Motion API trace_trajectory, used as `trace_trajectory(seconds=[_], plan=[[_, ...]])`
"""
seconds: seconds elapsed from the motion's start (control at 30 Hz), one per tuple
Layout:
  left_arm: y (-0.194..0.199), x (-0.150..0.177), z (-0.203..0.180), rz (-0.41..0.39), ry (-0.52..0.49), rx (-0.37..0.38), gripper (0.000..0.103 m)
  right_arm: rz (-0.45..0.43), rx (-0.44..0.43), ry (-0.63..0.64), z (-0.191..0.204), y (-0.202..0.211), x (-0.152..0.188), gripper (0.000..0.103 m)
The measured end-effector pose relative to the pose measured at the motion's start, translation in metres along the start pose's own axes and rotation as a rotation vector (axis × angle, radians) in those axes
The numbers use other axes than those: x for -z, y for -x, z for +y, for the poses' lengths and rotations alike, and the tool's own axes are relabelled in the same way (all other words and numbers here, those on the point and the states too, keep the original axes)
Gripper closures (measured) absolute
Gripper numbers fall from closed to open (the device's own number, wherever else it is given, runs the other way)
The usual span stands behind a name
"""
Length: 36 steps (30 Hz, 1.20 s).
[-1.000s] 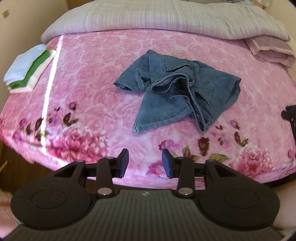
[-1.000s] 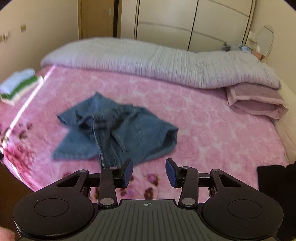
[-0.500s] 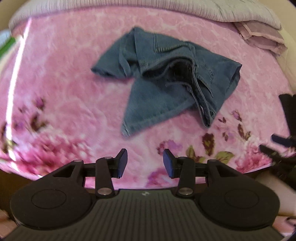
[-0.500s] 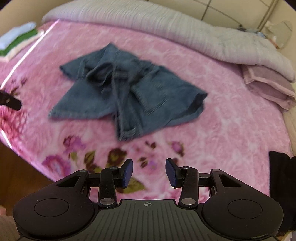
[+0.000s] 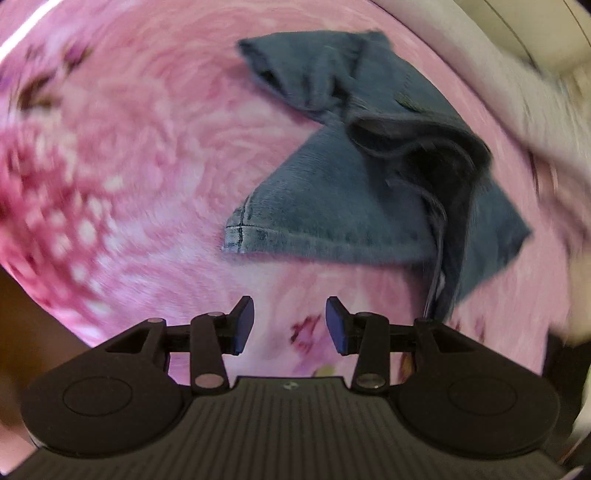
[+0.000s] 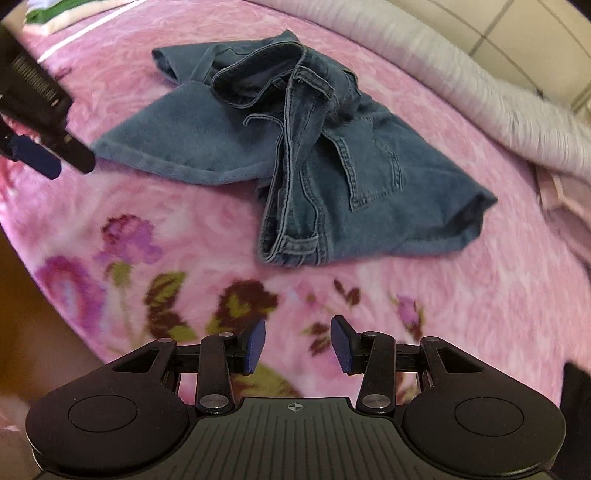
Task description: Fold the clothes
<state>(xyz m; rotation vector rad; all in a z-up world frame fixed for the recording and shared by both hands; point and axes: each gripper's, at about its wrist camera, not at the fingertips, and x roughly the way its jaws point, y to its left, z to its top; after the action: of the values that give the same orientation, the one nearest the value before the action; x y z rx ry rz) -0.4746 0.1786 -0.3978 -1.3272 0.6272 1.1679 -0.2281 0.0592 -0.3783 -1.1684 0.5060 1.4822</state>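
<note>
A crumpled pair of denim shorts (image 6: 295,147) lies in a heap on a pink floral blanket (image 6: 184,240) spread over the bed, with its waistband bunched on top and a back pocket showing on the side toward the pillow. Behind it a grey quilted cover (image 6: 443,62) runs along the far edge of the blanket, and a folded mauve pillow (image 6: 565,199) sits at the right, blurred. A small stack of folded green and white cloth (image 6: 55,11) shows at the upper left corner of the right wrist view. The left gripper (image 5: 290,325) hovers just short of the near hem of the shorts, its blue-padded fingers spread wide and holding nothing. The right gripper (image 6: 297,345) hangs above the blanket's flower print, near the shorts but apart from them, likewise spread wide and empty. Nothing lies between either gripper and the denim. No writing can be read anywhere.
</note>
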Motion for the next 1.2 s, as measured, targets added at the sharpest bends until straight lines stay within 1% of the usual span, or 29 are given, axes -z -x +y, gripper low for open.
trace_trajectory(seconds=[0.1, 0.17, 0.2, 0.23, 0.33, 0.43, 0.5, 0.57, 0.63, 0.7, 0.77, 0.83, 0.93, 1.03, 1.1, 1.2], plan=[[-0.015, 0.002, 0.015, -0.037, 0.186, 0.046, 0.065, -0.065, 0.016, 0.053, 0.001, -0.013, 0.004, 0.058], [-0.02, 0.003, 0.023, -0.078, 0.289, 0.069, 0.065, -0.105, 0.029, 0.1, 0.006, -0.021, 0.005, 0.052], [-0.021, 0.004, 0.026, -0.1, 0.331, 0.077, 0.065, -0.119, 0.036, 0.13, 0.009, -0.025, 0.005, 0.045], [-0.023, 0.003, 0.028, -0.124, 0.362, 0.08, 0.065, -0.134, 0.047, 0.165, 0.012, -0.029, 0.005, 0.04], [-0.029, 0.0, 0.031, -0.174, 0.423, 0.079, 0.065, -0.179, 0.123, 0.28, 0.02, -0.042, 0.008, 0.036], [-0.037, -0.004, 0.029, -0.194, 0.449, 0.074, 0.065, -0.205, 0.188, 0.368, 0.021, -0.056, 0.009, 0.036], [-0.042, -0.006, 0.027, -0.207, 0.463, 0.07, 0.062, -0.226, 0.22, 0.41, 0.017, -0.066, 0.011, 0.036], [-0.045, -0.007, 0.024, -0.219, 0.457, 0.059, 0.061, -0.265, 0.206, 0.474, 0.015, -0.073, 0.015, 0.036], [-0.047, -0.007, 0.019, -0.236, 0.459, 0.048, 0.057, -0.314, 0.202, 0.563, 0.014, -0.078, 0.021, 0.037], [-0.048, -0.006, 0.014, -0.243, 0.458, 0.038, 0.052, -0.342, 0.197, 0.622, 0.013, -0.08, 0.024, 0.037], [-0.047, -0.005, 0.009, -0.245, 0.457, 0.03, 0.051, -0.365, 0.19, 0.675, 0.012, -0.081, 0.026, 0.037], [-0.048, -0.006, 0.008, -0.245, 0.464, 0.034, 0.052, -0.357, 0.163, 0.697, 0.005, -0.077, 0.027, 0.037], [-0.051, -0.007, 0.01, -0.241, 0.484, 0.048, 0.055, -0.335, 0.137, 0.697, -0.005, -0.072, 0.031, 0.037], [-0.053, -0.009, 0.012, -0.238, 0.503, 0.063, 0.055, -0.341, 0.139, 0.702, -0.01, -0.077, 0.032, 0.037], [-0.055, -0.01, 0.013, -0.236, 0.516, 0.073, 0.054, -0.354, 0.159, 0.715, -0.007, -0.081, 0.029, 0.038], [-0.058, -0.013, 0.013, -0.235, 0.515, 0.078, 0.052, -0.378, 0.162, 0.724, -0.006, -0.09, 0.021, 0.044]])
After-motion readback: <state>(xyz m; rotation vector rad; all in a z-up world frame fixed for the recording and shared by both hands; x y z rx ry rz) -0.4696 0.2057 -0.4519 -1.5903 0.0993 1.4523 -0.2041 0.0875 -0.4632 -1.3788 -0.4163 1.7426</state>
